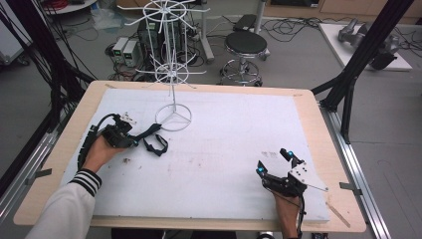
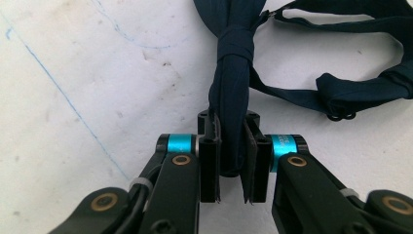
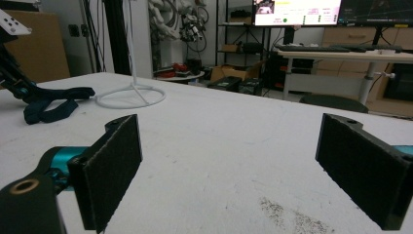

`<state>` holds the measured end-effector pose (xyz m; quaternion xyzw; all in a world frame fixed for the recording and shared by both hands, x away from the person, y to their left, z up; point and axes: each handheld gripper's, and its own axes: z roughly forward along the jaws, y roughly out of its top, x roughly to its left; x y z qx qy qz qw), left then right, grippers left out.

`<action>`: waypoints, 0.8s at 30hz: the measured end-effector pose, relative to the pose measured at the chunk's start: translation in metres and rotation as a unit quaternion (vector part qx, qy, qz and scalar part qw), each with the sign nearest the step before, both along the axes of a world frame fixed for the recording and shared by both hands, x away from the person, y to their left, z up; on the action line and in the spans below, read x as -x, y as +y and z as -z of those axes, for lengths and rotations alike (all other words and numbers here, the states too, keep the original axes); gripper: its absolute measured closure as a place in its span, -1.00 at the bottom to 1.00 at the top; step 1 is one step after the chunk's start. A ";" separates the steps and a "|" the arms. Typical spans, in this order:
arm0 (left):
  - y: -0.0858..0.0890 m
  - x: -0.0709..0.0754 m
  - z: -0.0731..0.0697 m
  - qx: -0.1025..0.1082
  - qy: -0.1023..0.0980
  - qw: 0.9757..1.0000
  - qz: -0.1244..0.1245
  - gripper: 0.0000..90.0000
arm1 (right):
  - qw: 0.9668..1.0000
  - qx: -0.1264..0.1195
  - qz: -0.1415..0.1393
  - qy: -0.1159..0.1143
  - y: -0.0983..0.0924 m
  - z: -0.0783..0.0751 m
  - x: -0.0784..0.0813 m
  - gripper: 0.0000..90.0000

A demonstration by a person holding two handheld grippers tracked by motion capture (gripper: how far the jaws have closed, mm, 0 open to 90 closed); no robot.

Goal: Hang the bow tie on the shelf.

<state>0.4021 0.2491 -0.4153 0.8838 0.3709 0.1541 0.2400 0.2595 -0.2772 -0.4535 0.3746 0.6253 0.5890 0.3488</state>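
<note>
On the white table [image 1: 224,149], left claw [image 2: 233,146] pinches the unlabelled navy bow tie [image 2: 234,92]; right claw [image 3: 234,165] spread.

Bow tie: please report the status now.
Left gripper shut on bow tie. Right gripper open, empty. White rack stands just behind.
</note>
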 end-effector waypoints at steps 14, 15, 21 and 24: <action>0.004 0.013 -0.006 0.055 -0.050 0.997 0.033 0.78 | 1.000 -0.001 0.000 0.000 0.000 0.000 0.000 -0.80; 0.003 0.016 -0.008 0.065 -0.059 0.995 0.039 0.78 | 1.000 0.000 0.000 0.000 0.000 0.000 0.000 -0.81; 0.002 0.023 -0.015 0.106 -0.094 0.988 0.052 0.78 | 1.000 0.000 -0.001 -0.001 0.000 0.000 0.000 -0.81; 0.001 0.027 -0.018 0.121 -0.109 0.985 0.060 0.78 | 1.000 0.001 0.000 -0.002 0.000 0.000 0.000 -0.81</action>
